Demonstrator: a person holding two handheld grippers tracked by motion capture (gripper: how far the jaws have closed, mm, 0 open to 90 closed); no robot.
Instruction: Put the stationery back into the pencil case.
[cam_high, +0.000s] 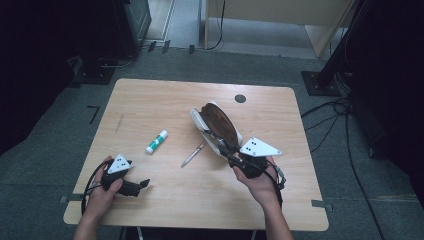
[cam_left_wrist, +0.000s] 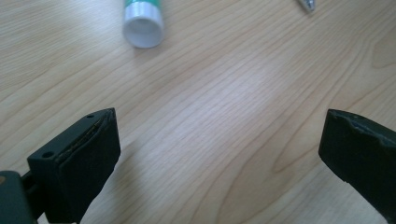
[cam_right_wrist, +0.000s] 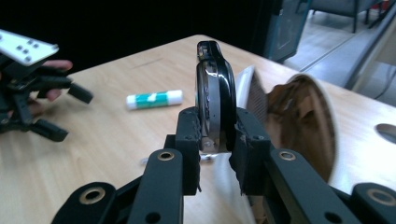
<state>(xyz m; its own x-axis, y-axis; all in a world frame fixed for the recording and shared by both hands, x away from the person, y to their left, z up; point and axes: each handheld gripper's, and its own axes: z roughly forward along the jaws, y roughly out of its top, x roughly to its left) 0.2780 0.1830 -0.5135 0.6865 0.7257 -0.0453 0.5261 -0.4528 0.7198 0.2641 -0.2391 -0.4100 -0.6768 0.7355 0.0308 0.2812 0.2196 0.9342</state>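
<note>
Currently my right gripper (cam_right_wrist: 215, 140) pinches thin black glossy clip-like object (cam_right_wrist: 215, 88) by edge beside open white brown-lined case (cam_high: 220, 125); could twist loose. Left gripper (cam_left_wrist: 219, 154) spread, idle.

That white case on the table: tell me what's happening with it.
A person works at a wooden table with a gripper in each hand. The right gripper is shut on a black-and-silver clip-like object beside the open white case, which has a brown lining. The left gripper is open over bare table. A glue stick and a pen lie nearby.
</note>
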